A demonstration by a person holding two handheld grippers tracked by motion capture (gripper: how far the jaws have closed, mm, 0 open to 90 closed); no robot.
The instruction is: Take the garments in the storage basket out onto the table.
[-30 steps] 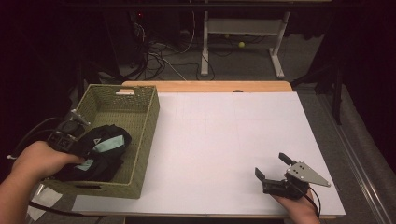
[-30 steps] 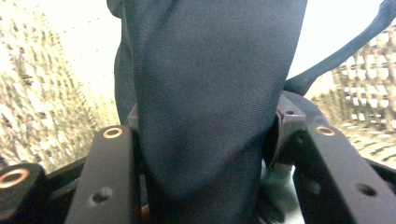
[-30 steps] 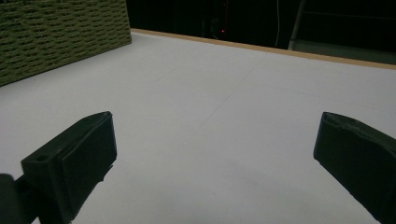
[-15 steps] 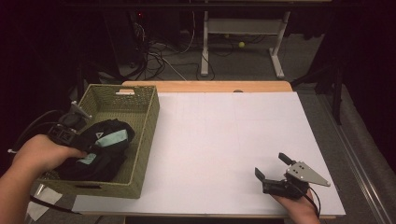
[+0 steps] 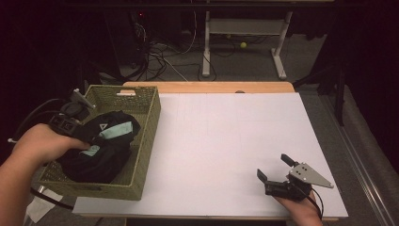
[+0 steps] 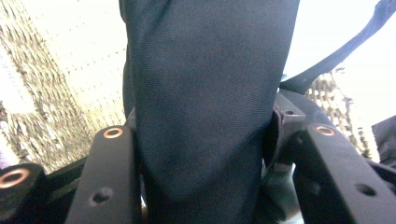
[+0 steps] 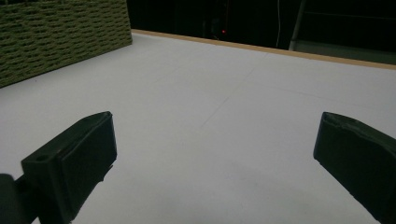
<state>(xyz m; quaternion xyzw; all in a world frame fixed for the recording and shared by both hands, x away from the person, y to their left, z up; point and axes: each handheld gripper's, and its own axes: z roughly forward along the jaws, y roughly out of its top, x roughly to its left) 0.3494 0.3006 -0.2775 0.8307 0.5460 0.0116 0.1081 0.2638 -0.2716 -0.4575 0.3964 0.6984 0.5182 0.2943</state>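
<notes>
A green woven basket (image 5: 146,136) stands at the table's left edge. Inside it lies a black garment (image 5: 101,157) with pale teal patches. My left gripper (image 5: 87,136) reaches into the basket from the left and is shut on that garment; in the left gripper view a thick fold of the dark cloth (image 6: 205,107) is pinched between the two jaws. My right gripper (image 5: 275,168) rests low over the white table near the front right, open, with nothing between its fingers (image 7: 74,163).
The white tabletop (image 5: 226,136) spreads between the basket and the right gripper. The basket's side wall (image 7: 56,37) is far left in the right gripper view. Cables and a desk frame (image 5: 244,42) lie on the dark floor behind the table.
My left hand has lifted and shifted slightly toward the far side with the garment, which is bunched higher in the basket. The right gripper has stayed put.
</notes>
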